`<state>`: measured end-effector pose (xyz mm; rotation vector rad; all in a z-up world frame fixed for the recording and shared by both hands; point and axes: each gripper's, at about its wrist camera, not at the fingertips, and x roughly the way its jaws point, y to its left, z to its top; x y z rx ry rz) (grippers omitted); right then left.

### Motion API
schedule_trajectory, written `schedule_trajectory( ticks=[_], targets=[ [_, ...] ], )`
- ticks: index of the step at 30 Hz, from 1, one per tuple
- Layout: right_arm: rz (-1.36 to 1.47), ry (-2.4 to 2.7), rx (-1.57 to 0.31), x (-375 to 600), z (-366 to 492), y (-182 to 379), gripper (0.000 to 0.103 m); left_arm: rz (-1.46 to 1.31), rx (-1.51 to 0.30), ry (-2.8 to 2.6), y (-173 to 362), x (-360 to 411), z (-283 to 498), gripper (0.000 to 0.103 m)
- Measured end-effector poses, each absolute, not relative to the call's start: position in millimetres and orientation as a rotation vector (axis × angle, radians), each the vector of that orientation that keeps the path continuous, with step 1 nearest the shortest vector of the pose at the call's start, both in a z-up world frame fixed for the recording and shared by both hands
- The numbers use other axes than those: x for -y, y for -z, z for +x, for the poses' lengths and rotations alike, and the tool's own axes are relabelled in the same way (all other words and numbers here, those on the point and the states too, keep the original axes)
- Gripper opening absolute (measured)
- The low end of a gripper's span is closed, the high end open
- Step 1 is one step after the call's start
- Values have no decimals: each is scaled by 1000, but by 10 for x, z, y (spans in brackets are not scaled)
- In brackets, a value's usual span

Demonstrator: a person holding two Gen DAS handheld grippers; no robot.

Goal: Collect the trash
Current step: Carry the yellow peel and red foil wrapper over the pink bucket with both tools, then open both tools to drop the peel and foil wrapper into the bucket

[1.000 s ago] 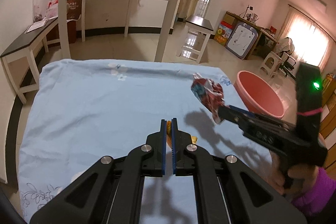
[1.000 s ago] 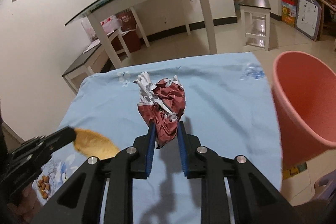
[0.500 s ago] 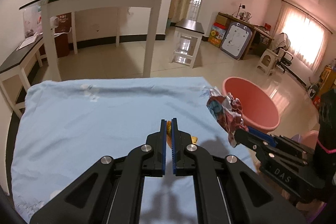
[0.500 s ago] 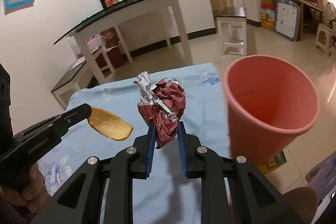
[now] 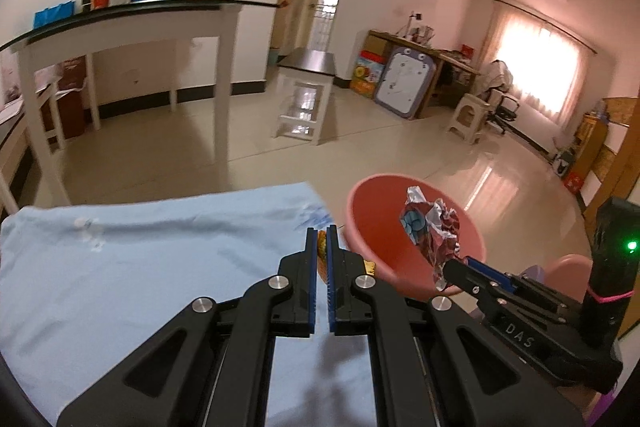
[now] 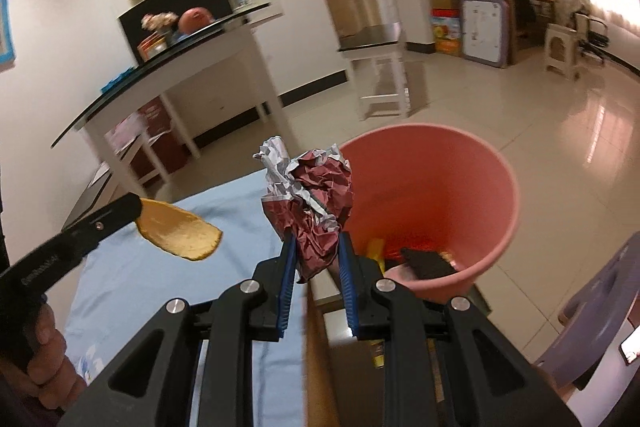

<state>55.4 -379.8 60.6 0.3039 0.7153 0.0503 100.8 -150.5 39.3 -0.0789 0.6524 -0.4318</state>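
My right gripper (image 6: 316,247) is shut on a crumpled dark red and white wrapper (image 6: 316,203), held over the near rim of the pink bin (image 6: 506,187). From the left wrist the same wrapper (image 5: 430,227) hangs in front of the bin (image 5: 360,223). My left gripper (image 5: 321,239) is shut on a thin yellow-orange peel (image 5: 321,247), seen edge on. In the right wrist view that peel (image 6: 178,231) is a flat oval above the blue cloth (image 6: 132,279), left of the wrapper. The bin holds a dark piece (image 6: 428,261) and some yellow scraps.
The bin stands on the floor just past the right end of the blue-clothed table (image 5: 140,267). A white high table (image 5: 120,27) and a small stool table (image 5: 308,83) stand behind. A purple seat (image 6: 600,303) sits right of the bin.
Both grippers have swung to the right with their loads, from over the blue cloth to the pink bin. The wrapper now hangs over the bin's near rim.
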Motion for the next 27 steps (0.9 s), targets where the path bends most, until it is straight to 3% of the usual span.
schedule_trajectory(
  ticks=[27],
  targets=[
    [359, 126, -767, 4630, 934, -333, 22, -21, -770, 585, 14, 2577, 1569, 4]
  ],
)
